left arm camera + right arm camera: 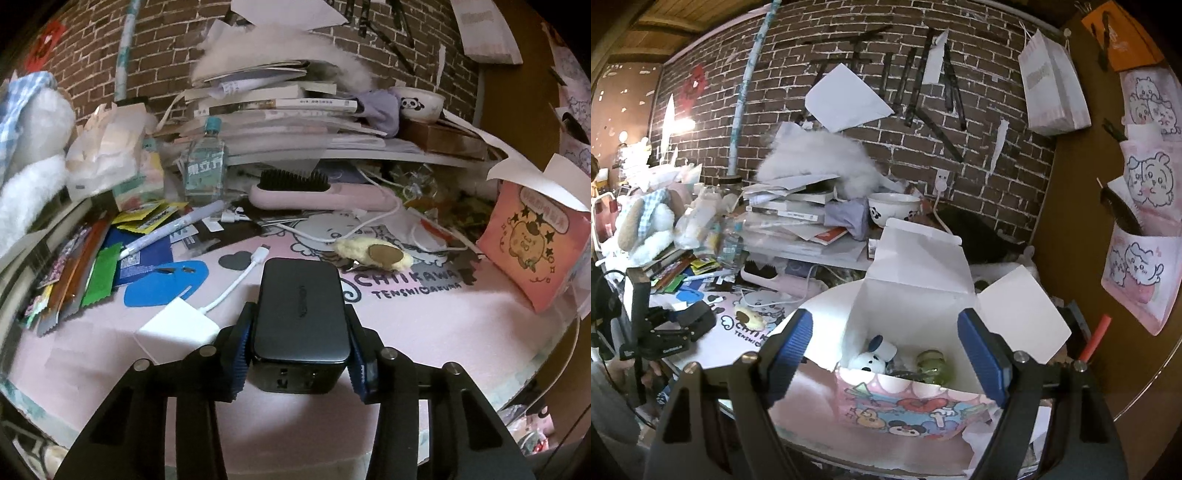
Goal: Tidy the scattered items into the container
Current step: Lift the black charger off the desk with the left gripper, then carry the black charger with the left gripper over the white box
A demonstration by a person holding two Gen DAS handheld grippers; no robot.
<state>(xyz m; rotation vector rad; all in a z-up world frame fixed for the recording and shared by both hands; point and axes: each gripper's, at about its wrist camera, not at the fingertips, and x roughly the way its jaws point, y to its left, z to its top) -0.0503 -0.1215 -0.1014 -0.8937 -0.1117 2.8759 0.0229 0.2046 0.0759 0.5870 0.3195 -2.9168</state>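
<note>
My left gripper [298, 332] is shut on a black charger block [300, 288], its blue pads pressed against both long sides, low over the pink desk mat [424, 325]. The right wrist view shows the same charger [698, 319] at the far left. The container is a white-flapped carton with cartoon print [908, 406], standing at the mat's right end [532, 247]. My right gripper [884, 325] hangs open just above its mouth, with nothing between the pads. Inside lie a small white plush [873, 360] and a green item [932, 365].
On the mat lie a fuzzy yellow clip [376, 254], a white adapter with its cable [177, 325], a blue felt piece [162, 284], a pen [173, 229] and several snack packets [74, 273]. Behind them are a pink hairbrush [317, 195], a bottle [205, 166] and stacked books [277, 107].
</note>
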